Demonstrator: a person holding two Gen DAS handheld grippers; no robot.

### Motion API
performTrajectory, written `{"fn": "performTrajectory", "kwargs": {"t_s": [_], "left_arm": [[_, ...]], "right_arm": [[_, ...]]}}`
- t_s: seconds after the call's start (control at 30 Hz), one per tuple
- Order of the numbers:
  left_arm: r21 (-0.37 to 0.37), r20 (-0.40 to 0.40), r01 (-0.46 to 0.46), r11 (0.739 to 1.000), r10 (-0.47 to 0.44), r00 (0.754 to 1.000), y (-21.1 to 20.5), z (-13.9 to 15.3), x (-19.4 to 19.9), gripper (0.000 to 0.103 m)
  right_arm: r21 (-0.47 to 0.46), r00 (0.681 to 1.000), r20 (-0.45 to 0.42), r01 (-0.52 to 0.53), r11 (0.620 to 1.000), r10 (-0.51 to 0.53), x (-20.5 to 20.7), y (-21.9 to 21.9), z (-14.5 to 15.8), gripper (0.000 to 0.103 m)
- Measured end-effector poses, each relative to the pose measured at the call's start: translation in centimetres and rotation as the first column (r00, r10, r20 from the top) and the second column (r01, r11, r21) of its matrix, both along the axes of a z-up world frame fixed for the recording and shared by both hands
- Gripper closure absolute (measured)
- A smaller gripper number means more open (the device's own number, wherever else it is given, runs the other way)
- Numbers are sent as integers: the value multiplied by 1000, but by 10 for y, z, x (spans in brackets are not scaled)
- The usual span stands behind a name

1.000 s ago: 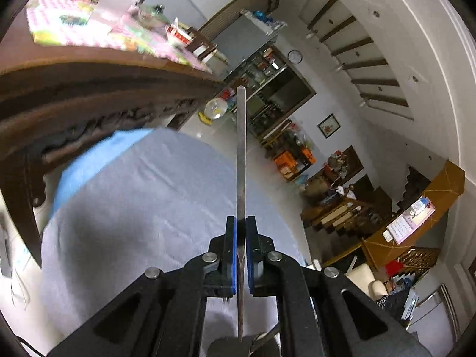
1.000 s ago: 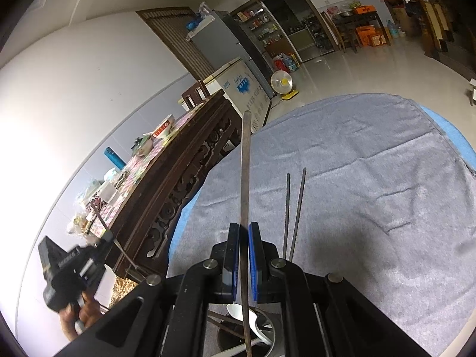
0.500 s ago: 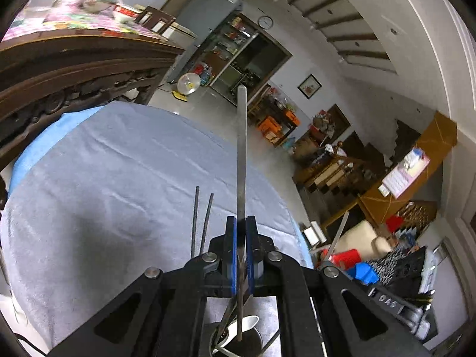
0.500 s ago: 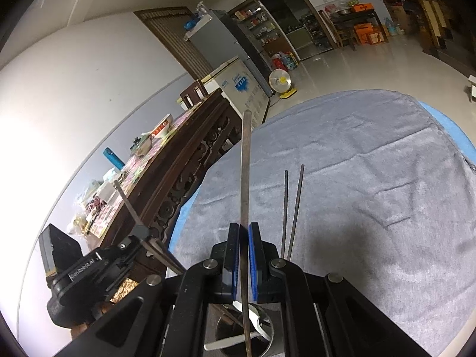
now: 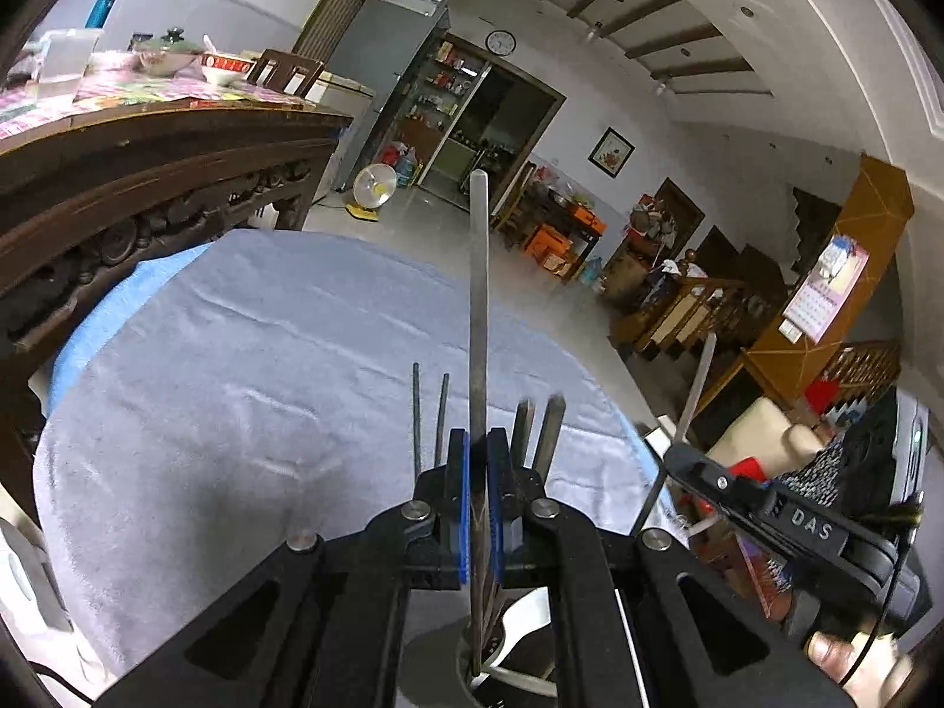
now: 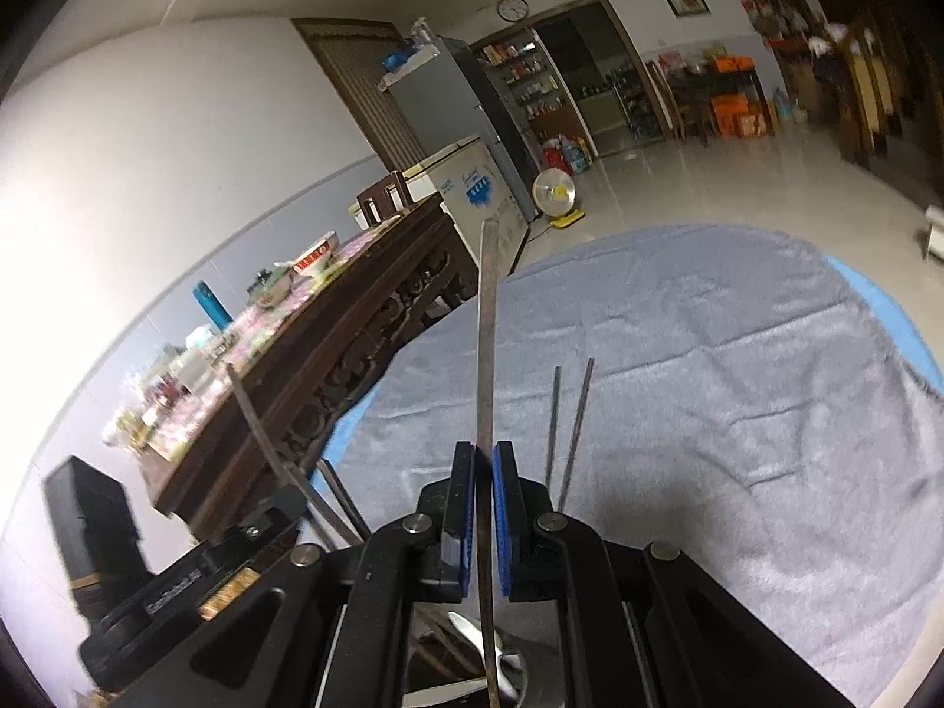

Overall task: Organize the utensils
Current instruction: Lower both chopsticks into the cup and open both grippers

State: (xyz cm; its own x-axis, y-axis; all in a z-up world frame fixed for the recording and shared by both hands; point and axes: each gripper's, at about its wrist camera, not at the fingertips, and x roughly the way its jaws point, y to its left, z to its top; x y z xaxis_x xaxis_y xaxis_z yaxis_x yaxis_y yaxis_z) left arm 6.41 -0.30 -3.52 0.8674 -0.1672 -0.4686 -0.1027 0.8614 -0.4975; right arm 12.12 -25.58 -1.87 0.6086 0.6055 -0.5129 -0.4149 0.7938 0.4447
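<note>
Utensils stand in a metal holder (image 5: 507,672) directly beneath both grippers, on a grey cloth (image 5: 236,389). Left gripper (image 5: 479,507) has its blue pads clamped tight on a flat metal strip (image 5: 479,295), which rises ahead of the fingers and dips below them into the holder. Just to its left rise two thin dark chopsticks (image 5: 429,419); just to its right, two flat handles (image 5: 540,430). Farther right, the right gripper (image 6: 485,507) is likewise closed on a second metal strip (image 6: 487,342), with the chopsticks just to its right and a white spoon (image 6: 484,643) below.
</note>
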Motion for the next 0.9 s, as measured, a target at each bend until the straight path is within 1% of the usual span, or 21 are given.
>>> {"fn": "performTrajectory", "kwargs": {"t_s": [0.23,0.5,0.9], "left_arm": [[42,-5,8,999,-8,1000,-15,-8,-9,98],[52,-44,29,998,-26,999,-23,-22,-11,98],[68,-82,82,994,-76,994,-41,-32,-20,98]], "right_arm": [[-37,1000,2,-2,999,2,-9,7,-13,96],[-64,1000,-14,-20,998,19,-26,10,-30,96],[-87,998,-45,-39,995,35,-42,11,-47,96]]}}
